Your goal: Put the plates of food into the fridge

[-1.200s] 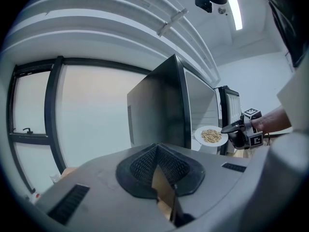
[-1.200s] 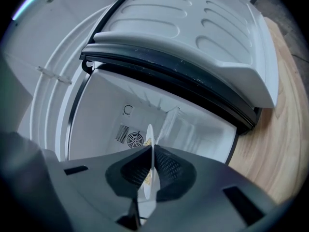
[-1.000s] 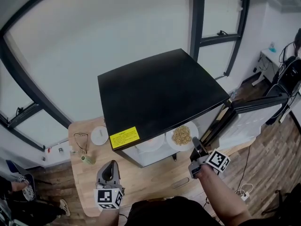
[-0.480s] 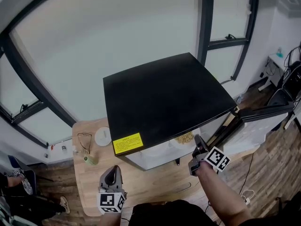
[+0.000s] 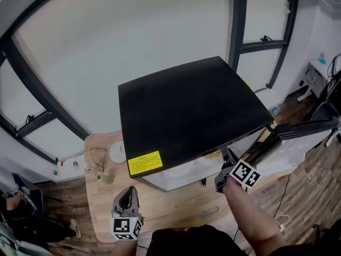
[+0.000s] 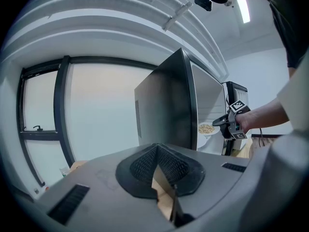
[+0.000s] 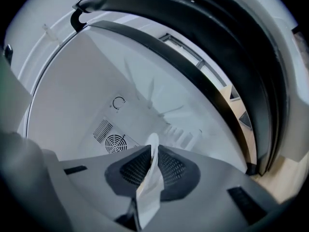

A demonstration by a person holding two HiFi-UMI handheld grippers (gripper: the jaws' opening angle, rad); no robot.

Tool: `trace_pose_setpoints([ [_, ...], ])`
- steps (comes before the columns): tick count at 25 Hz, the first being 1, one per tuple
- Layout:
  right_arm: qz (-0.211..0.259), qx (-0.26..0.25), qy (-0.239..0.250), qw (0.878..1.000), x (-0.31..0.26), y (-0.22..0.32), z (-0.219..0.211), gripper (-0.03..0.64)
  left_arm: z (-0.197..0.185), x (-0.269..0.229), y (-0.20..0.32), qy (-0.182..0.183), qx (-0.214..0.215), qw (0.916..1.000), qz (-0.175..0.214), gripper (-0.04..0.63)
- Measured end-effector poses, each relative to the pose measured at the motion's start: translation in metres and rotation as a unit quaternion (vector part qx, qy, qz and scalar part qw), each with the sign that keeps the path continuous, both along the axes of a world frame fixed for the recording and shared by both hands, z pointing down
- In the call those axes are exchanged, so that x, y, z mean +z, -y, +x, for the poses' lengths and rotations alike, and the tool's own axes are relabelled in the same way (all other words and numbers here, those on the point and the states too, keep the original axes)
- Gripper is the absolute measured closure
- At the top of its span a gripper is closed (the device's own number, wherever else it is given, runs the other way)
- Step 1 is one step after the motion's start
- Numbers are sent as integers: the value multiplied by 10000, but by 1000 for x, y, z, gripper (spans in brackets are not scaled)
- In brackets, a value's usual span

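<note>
A white plate of pale food (image 5: 212, 154) is mostly hidden under the black fridge's top (image 5: 186, 108). In the left gripper view the plate (image 6: 206, 128) sits level inside the open fridge. My right gripper (image 5: 226, 170) is shut on the plate's rim, which shows edge-on between its pads (image 7: 149, 178). Its jaws have just eased open a little, with the rim still between them. My left gripper (image 5: 127, 197) hovers over the wooden table (image 5: 176, 207) in front of the fridge. It is shut and holds nothing.
The fridge door (image 5: 298, 135) stands open to the right. The white fridge interior with a fan vent (image 7: 115, 141) fills the right gripper view. A small white dish (image 5: 117, 152), spectacles (image 5: 97, 156) and a green roll (image 5: 103, 178) lie on the table left of the fridge.
My right gripper has pushed the plate further into the fridge, so less of the plate shows under the black top. The left gripper has hardly moved.
</note>
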State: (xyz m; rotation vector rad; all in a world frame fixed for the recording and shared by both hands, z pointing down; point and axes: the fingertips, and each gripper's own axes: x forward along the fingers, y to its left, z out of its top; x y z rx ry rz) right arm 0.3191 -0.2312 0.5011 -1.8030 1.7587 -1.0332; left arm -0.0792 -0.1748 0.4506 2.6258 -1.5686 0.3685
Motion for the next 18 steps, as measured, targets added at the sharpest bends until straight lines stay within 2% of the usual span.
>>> trace_pose_setpoints([
  [4, -138, -129, -609, 9980, 1, 6, 0, 565, 1, 0, 1, -15, -22, 10000, 1, 592],
  [9, -471, -439, -1351, 9887, 7, 21, -3, 548, -3, -4, 4, 55, -50, 10000, 57, 592],
  [14, -849, -638, -2205, 9696, 8, 34, -5, 543, -8, -8, 9, 47, -121, 9999, 84, 592],
  [18, -1024, -569, -2891, 9501, 7, 32, -2, 537, -4, -10, 10, 56, -73, 9999, 116, 592],
])
